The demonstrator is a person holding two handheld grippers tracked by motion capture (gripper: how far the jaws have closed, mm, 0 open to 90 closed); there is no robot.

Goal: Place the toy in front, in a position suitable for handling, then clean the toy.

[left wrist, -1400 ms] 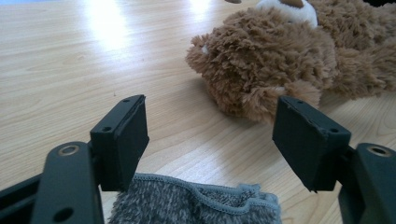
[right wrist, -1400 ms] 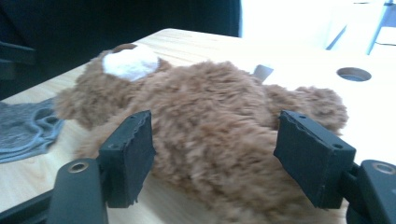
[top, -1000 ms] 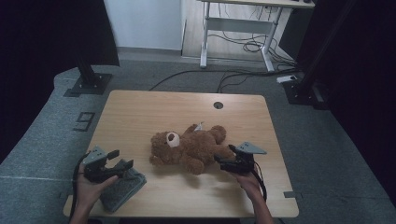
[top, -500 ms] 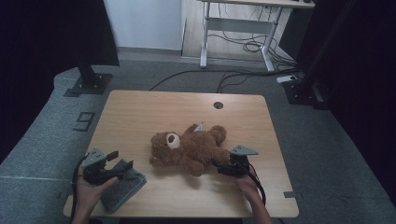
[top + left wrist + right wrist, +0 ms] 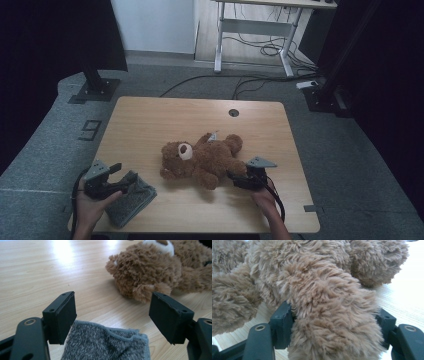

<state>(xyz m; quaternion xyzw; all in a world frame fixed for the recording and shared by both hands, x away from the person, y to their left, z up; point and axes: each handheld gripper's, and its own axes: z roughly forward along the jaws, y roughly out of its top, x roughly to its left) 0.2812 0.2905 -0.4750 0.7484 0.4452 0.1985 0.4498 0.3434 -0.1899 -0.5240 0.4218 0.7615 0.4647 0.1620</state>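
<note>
A pale wooden table stands on grey carpet, with a small round cable hole near its far edge. Beyond it, a white desk frame rises over a tangle of black cables. A black stand base sits at the far left, another at the far right.

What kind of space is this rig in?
Probably a lab or office set up for recording. A light wooden table stands on grey carpet, black stands flank it, and loose cables run under a desk frame behind.
</note>
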